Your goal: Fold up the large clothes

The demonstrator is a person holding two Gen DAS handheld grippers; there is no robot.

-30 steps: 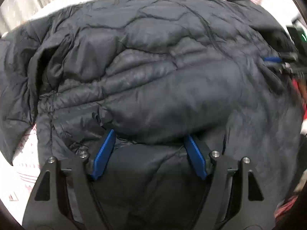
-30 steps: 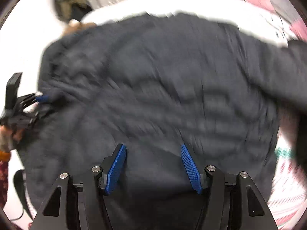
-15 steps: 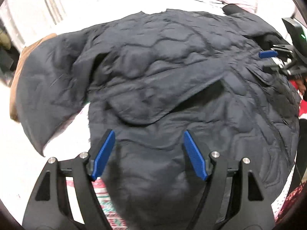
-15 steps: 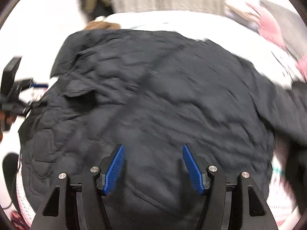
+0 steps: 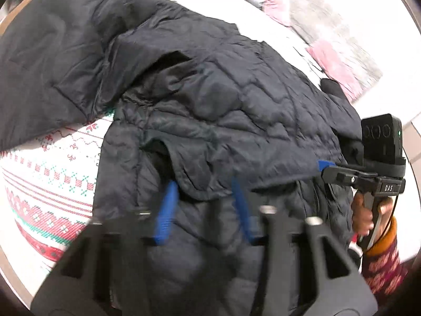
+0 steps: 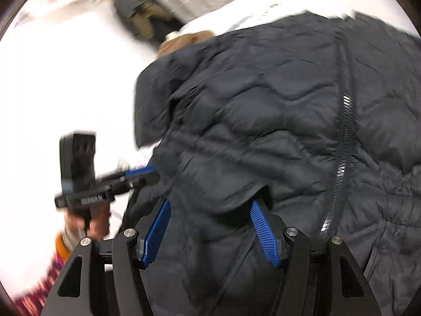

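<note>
White bedding [image 5: 265,26] under everything, a red-and-green patterned blanket [image 5: 44,184] showing at its left edge. Dark quilted jacket [image 5: 223,105] spread across most of the bed, zipper [image 6: 344,121] running up its front, one sleeve [image 5: 52,52] thrown toward the far left corner. Left gripper [image 5: 202,200]: jaws closing, a folded flap of the jacket between them. Right gripper [image 6: 210,221]: jaws apart, straddling a raised fold, pads not visibly pressing. Right hand [image 5: 365,213] on its handle at the jacket's right edge.
</note>
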